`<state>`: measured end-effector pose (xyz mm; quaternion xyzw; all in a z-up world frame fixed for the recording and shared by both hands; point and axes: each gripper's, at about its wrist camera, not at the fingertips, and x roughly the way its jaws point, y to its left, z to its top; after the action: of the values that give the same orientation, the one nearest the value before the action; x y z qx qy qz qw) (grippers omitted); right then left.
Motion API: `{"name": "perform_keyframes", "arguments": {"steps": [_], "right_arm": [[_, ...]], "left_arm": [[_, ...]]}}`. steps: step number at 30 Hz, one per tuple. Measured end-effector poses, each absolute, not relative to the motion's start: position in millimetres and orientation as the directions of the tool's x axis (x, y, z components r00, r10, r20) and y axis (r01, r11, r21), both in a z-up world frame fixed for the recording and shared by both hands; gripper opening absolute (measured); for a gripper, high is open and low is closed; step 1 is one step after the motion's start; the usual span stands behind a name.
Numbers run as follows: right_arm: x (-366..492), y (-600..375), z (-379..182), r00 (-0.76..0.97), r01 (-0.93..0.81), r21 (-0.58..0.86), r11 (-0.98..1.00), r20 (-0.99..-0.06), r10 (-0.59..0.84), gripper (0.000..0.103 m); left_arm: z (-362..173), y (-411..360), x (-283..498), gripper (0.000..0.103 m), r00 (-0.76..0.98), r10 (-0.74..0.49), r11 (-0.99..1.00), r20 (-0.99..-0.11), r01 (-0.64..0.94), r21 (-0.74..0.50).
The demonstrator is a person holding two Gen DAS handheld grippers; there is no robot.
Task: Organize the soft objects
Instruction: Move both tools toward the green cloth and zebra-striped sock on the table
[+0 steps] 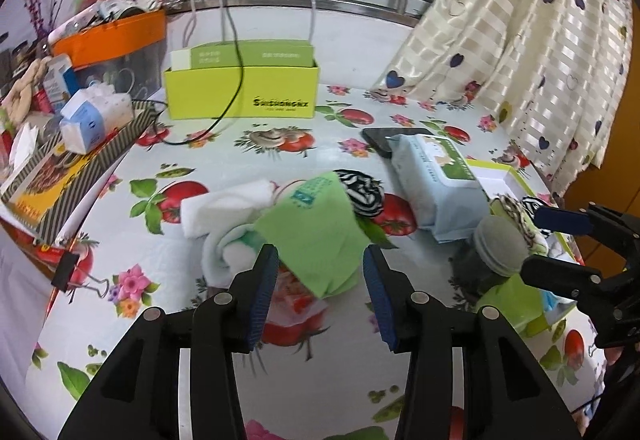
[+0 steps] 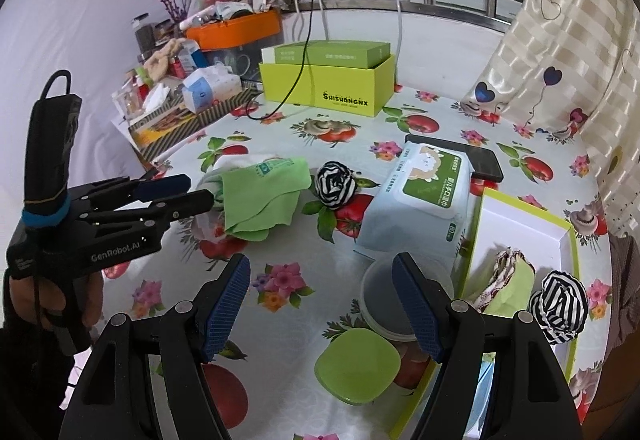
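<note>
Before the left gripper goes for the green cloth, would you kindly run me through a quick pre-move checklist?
1. Left gripper open: ok, jaws wide apart and empty.
2. Green cloth lined up: ok, it lies just ahead between the fingers.
3. Cloth free to lift: not ok, it drapes over the white towel, which may drag along.
4. Right gripper empty: ok, open, hovering above the round container.
5. Tray has room: ok, only a rolled cloth and a striped ball at its near end.
6. Second striped ball clear of the path: ok, beside the cloth.
</note>
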<state>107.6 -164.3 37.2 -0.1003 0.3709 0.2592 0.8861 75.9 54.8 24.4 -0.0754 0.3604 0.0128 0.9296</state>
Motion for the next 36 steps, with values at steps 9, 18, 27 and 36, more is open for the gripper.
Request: {"name": "perform_keyframes", "arguments": {"steps": [9,18,27,36], "right_arm": [[110.2,-159.2,34.2,0.581,-0.544,0.014,0.839,-0.714,0.389,0.074],[120.0,-160.7,31.9,0.583,-0.536,0.011,0.844,-0.719,0.379,0.074],[126.0,-156.4,28.9,0.575,-0.536,0.005,0.844,-0.729,0.37,0.074],[132.9,-148.0,27.8,0.572,-0.541,-0.015,0.841,-0.739,0.355,0.074]], "left_arm": [[15.6,57.9,94.7,0.046,0.733,-0.05,0.99,-0.679,-0.054,-0.131],[4.3,64.8,120.3,0.046,0.731,-0.021,0.993,-0.682,-0.064,-0.099],[-7.6,72.5,142.2,0.046,0.718,-0.006,0.995,-0.696,-0.063,-0.074],[-13.9,70.6,147.6,0.046,0.713,-0.054,0.995,-0.699,-0.021,-0.098]]}}
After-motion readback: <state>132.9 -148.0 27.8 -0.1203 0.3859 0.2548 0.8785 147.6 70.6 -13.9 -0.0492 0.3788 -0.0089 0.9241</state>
